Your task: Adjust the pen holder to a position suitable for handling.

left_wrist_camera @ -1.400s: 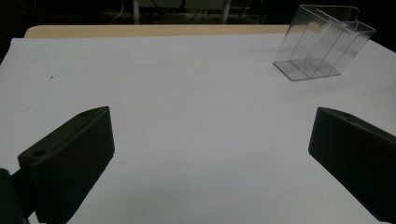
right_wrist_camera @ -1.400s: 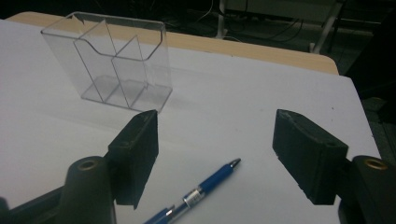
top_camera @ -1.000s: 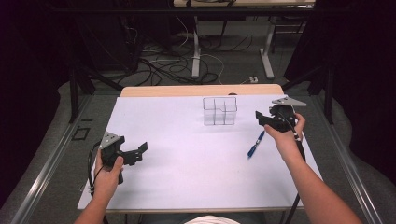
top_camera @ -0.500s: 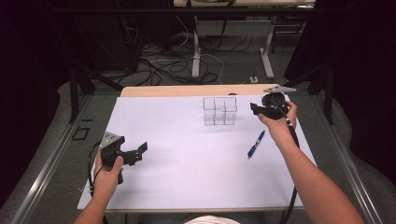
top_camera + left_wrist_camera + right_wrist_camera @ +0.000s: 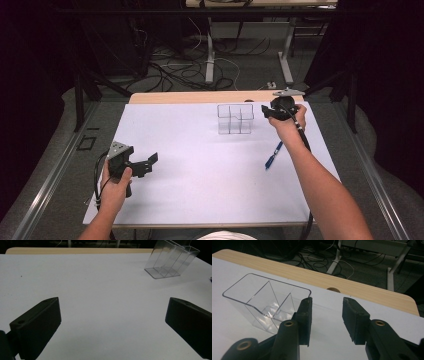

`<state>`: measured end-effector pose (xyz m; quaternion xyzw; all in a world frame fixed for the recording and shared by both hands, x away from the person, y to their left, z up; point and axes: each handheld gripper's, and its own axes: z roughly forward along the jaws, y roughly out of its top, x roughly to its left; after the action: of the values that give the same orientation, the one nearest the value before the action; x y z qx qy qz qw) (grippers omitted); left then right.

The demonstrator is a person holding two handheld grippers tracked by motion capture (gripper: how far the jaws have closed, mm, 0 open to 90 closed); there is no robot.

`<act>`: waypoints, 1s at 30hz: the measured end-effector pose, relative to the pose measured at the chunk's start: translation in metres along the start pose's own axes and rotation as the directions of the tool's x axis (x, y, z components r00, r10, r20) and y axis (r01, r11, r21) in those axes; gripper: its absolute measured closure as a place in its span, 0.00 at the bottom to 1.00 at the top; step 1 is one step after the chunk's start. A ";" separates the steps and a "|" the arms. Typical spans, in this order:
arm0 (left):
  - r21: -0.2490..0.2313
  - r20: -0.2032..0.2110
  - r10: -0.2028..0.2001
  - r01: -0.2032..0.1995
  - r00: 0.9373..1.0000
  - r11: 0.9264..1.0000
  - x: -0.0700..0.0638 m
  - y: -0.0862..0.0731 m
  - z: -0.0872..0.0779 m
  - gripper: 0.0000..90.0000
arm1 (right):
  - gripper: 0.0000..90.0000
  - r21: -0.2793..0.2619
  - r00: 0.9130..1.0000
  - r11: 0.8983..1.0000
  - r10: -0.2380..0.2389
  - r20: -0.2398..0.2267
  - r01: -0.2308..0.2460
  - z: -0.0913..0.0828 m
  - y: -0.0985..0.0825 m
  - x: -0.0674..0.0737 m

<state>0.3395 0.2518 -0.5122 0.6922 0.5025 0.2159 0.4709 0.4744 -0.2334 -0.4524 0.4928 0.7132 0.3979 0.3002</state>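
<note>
A clear plastic organizer [image 5: 235, 119] with several compartments stands upright at the far middle of the white table top [image 5: 200, 150]. My right gripper [image 5: 265, 112] hovers just right of it, pointing at its right wall. In the right gripper view its jaws [image 5: 325, 305] have just been closing; they stand partly open with nothing between them, and the organizer [image 5: 262, 302] sits beside the left jaw. A blue pen [image 5: 273, 155] lies on the table under my right forearm. My left gripper [image 5: 149, 165] rests near the front left, wide open [image 5: 113, 301] and empty, facing the organizer [image 5: 172, 261].
A bare wooden strip [image 5: 200, 97] with a round hole [image 5: 333, 289] runs along the table's far edge. Beyond it are table legs and cables on the floor [image 5: 200, 55]. Dark curtains close in both sides.
My right hand has moved away from the pen, farther back and left, up to the organizer's right side. The pen stays lying where it was. The left hand has kept still.
</note>
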 end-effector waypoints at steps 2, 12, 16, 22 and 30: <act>0.001 0.000 -0.001 0.001 1.000 1.000 0.000 0.000 0.000 0.00 | 0.71 0.010 1.000 1.000 0.010 0.003 -0.010 0.006 0.001 0.001; 0.013 -0.001 0.007 -0.007 1.000 1.000 0.001 -0.001 0.001 0.00 | 0.88 0.015 1.000 1.000 -0.004 -0.009 0.004 0.025 -0.001 0.001; 0.014 -0.001 0.008 -0.008 1.000 1.000 0.001 -0.002 0.001 0.00 | 0.94 0.041 1.000 0.999 -0.013 -0.004 0.013 0.033 -0.004 0.003; 0.017 -0.004 0.002 -0.002 1.000 1.000 0.002 -0.002 0.001 0.00 | 1.00 0.056 1.000 0.998 -0.019 -0.007 0.019 0.042 -0.008 0.005; 0.020 -0.003 0.001 -0.001 1.000 1.000 0.002 -0.003 0.001 0.00 | 1.00 0.066 1.000 0.998 -0.018 -0.017 0.019 0.056 -0.013 0.010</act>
<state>0.3397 0.2528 -0.5155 0.6968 0.5048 0.2121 0.4632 0.5114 -0.2117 -0.4918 0.4927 0.7330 0.3751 0.2815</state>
